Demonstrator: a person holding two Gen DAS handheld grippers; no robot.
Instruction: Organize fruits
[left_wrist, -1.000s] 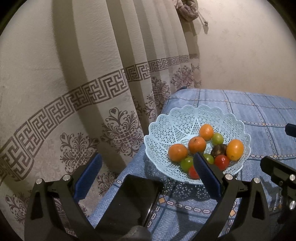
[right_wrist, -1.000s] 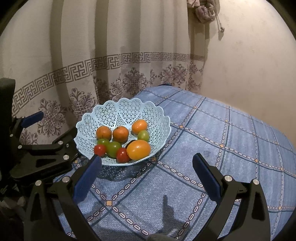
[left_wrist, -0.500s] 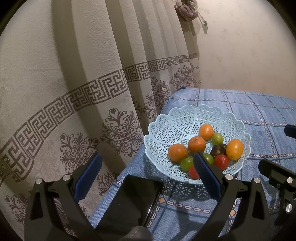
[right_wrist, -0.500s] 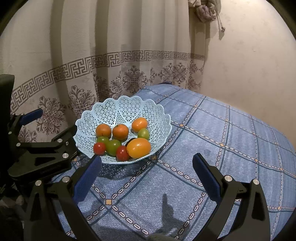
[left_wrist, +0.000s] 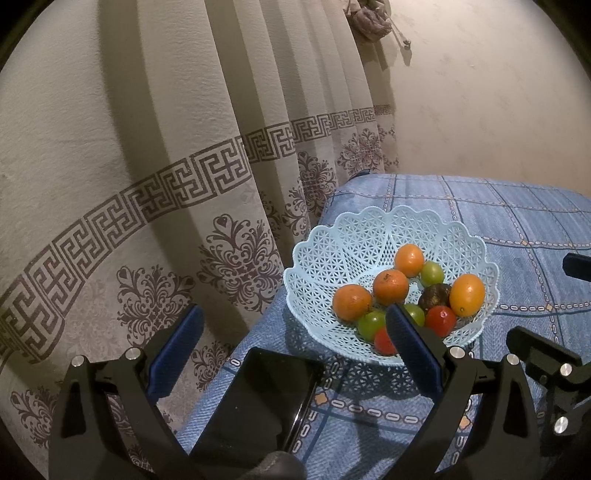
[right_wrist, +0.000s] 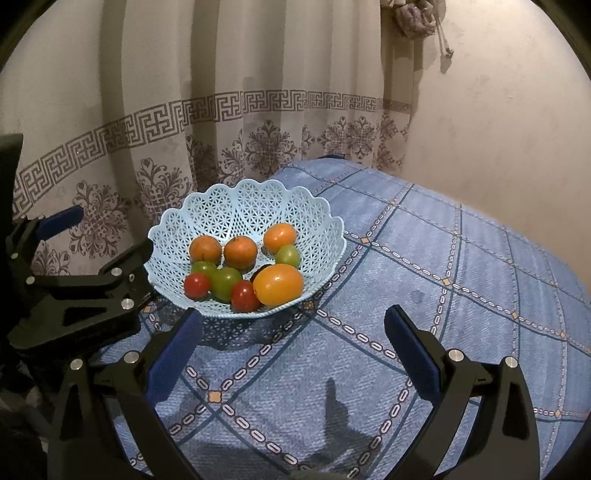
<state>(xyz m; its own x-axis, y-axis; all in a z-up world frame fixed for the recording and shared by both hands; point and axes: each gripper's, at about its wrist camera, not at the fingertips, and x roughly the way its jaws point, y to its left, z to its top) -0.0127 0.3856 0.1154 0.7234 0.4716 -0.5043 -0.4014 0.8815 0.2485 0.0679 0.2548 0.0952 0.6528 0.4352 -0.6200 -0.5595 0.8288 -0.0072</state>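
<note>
Both grippers hang over the blue checked cloth (right_wrist: 424, 266), and both are empty-handed. The left gripper (left_wrist: 291, 332) has its jaws spread wide, nothing between them, with a dark phone (left_wrist: 258, 402) lying flat on the cloth right below and the patterned curtain (left_wrist: 166, 155) off to its side. The right gripper (right_wrist: 291, 332) matches it, jaws wide apart over bare cloth, just short of the basket. And there sits the prize: a pale blue lattice basket (right_wrist: 243, 203) near the cloth's curtain-side edge, every fruit gathered inside it. Three round oranges (right_wrist: 241, 252) line the back, a larger oval orange-yellow fruit (right_wrist: 277, 284) rests at the front rim, two red tomatoes (right_wrist: 243, 295) and green ones (right_wrist: 225, 282) crowd the front-left, and one dark fruit (left_wrist: 436, 295) is tucked half hidden among them. From the right wrist view, the left gripper's black frame sits just beside the basket's left rim; whether it touches cannot be told. A plain wall (right_wrist: 498, 110) closes the scene.
</note>
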